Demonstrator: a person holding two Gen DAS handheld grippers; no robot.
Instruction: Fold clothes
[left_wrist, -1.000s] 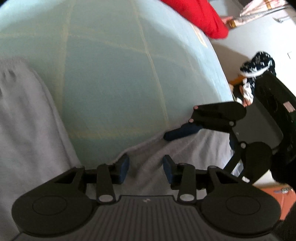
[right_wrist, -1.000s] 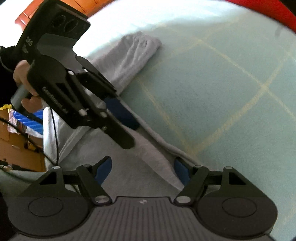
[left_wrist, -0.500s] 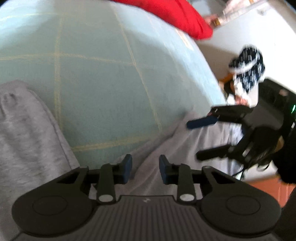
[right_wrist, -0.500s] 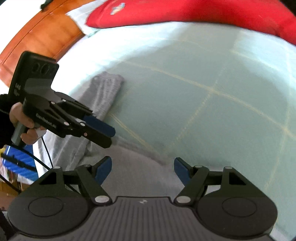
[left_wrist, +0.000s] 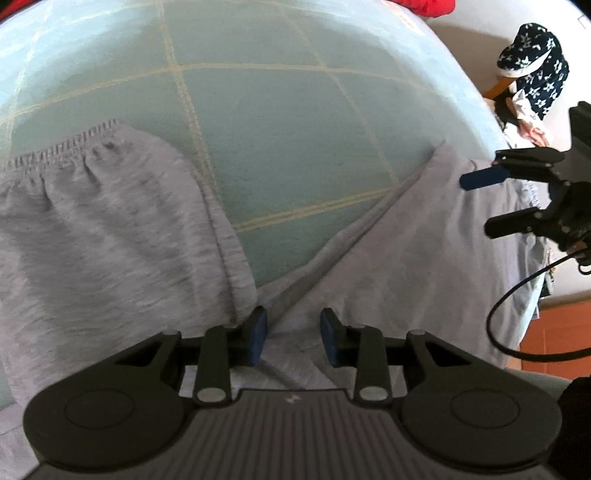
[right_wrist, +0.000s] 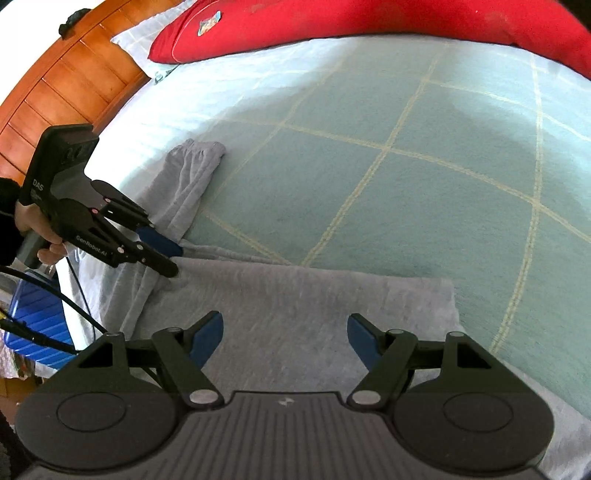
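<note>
Grey sweatpants (left_wrist: 110, 229) lie bent in a V on the pale teal bed (left_wrist: 277, 147), with the elastic band at the left and a leg (left_wrist: 424, 236) running right toward the bed's edge. My left gripper (left_wrist: 293, 332) hovers over the crease where the two parts meet. Its jaws are opening, and the pads press on nothing. It also shows in the right wrist view as the left gripper (right_wrist: 171, 256), with fingertips low over the cloth. My right gripper (right_wrist: 284, 336) stands wide open above the flat leg (right_wrist: 314, 295), holding nothing. In the left wrist view the right gripper (left_wrist: 480, 201) is at the far right.
A red pillow (right_wrist: 369, 22) lies along the bed's far side, beside a wooden headboard (right_wrist: 55, 92). A blue box (right_wrist: 33, 325) sits off the bed at the left. A dark flowered garment (left_wrist: 532, 62) hangs beyond the right edge. Cables trail from both grippers.
The left gripper has drawn back and rolled, so more of the pants shows. Its jaws narrowed, then widened slightly. The right gripper moved off to the right, still wide open.
</note>
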